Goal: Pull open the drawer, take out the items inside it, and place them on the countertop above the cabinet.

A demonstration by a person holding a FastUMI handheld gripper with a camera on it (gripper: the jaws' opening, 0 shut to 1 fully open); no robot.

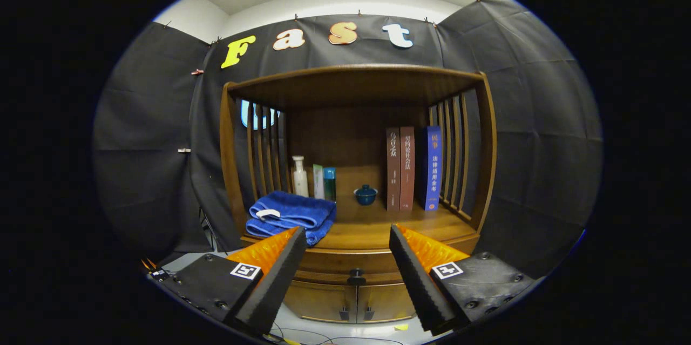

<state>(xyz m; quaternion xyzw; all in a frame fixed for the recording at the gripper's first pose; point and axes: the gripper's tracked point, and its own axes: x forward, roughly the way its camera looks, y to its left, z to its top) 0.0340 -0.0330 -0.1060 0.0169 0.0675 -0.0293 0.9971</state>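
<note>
Approach step: the gripper [348, 266], fingers spread and empty, faces the closed drawer [353, 261] at lower centre; its dark knob [356, 277], between the fingers, likely needs grasping next.

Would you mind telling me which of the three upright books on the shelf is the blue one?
The blue book stands rightmost, next to the side slats; the other two books to its left are brown.

The hand-held gripper [348, 258] points level ahead — fingers spread wide apart, gripping nothing.
</note>
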